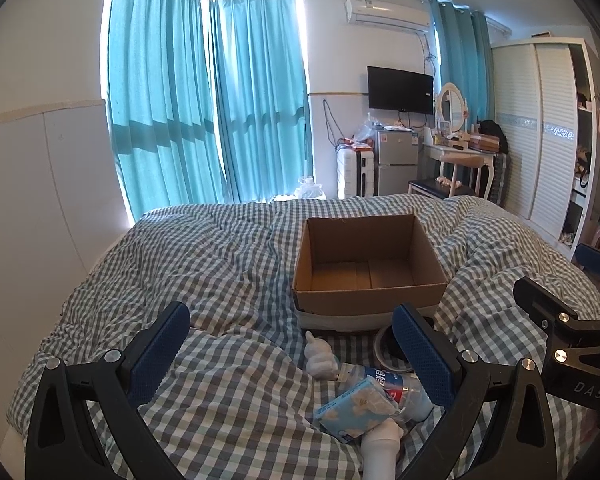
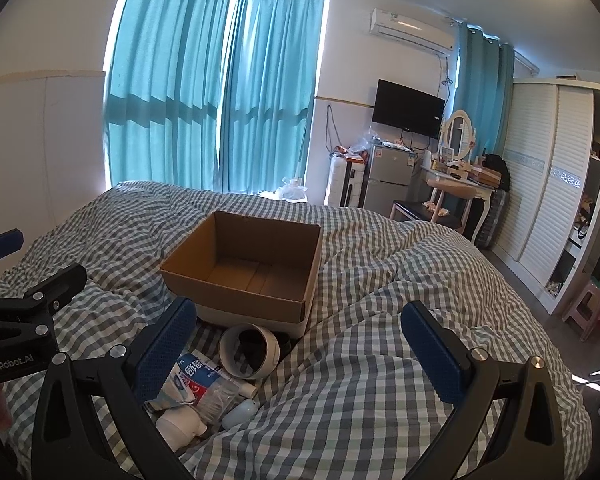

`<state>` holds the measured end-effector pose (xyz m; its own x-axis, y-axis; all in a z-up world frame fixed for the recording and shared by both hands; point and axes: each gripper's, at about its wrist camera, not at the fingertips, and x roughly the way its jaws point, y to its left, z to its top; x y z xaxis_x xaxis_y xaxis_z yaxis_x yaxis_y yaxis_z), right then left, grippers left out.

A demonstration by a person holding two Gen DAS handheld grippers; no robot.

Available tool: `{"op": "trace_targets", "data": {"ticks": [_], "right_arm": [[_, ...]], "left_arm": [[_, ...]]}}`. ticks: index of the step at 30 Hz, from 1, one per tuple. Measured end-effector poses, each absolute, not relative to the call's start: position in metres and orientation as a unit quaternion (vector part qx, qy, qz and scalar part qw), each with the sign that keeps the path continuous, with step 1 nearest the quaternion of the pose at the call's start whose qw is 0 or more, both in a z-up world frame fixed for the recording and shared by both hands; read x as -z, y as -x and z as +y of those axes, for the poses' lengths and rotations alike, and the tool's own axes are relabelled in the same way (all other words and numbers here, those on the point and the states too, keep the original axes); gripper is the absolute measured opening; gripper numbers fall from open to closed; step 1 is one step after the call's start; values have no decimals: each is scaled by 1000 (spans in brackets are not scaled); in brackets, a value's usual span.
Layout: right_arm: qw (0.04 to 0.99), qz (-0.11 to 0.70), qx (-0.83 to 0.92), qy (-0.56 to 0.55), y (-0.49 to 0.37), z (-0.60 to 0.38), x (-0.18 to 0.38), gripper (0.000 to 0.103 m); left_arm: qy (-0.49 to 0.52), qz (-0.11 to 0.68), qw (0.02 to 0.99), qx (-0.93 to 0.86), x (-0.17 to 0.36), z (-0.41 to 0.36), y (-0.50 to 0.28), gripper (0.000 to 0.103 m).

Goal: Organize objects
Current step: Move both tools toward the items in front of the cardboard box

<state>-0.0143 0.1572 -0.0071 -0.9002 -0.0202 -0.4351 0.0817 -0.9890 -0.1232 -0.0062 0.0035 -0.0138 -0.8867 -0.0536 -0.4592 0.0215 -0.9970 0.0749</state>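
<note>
An open, empty cardboard box (image 1: 370, 264) stands on the checked bed cover (image 1: 228, 256); it also shows in the right wrist view (image 2: 246, 264). In front of it lies a pile: a light blue tissue pack (image 1: 356, 408), a crushed plastic bottle (image 1: 388, 384) (image 2: 208, 384), a white tube (image 1: 380, 448), a small white figure (image 1: 320, 358) and a white roll of tape (image 2: 250, 350). My left gripper (image 1: 296, 328) is open above the pile. My right gripper (image 2: 300, 320) is open, just right of the pile. Both are empty.
Teal curtains (image 1: 204, 100) hang behind the bed. A fridge (image 1: 396, 162), suitcase (image 1: 354, 172), dressing table (image 1: 460, 152) and white wardrobe (image 1: 540, 128) stand at the far right. The bed cover is rumpled with high folds (image 2: 400, 280) right of the box.
</note>
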Motion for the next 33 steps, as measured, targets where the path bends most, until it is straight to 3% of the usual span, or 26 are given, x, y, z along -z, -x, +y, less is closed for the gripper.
{"op": "trace_targets", "data": {"ticks": [33], "right_arm": [[72, 101, 962, -244, 77, 137, -10, 103]], "left_arm": [[-295, 17, -18, 955, 8, -9, 76, 103]]}}
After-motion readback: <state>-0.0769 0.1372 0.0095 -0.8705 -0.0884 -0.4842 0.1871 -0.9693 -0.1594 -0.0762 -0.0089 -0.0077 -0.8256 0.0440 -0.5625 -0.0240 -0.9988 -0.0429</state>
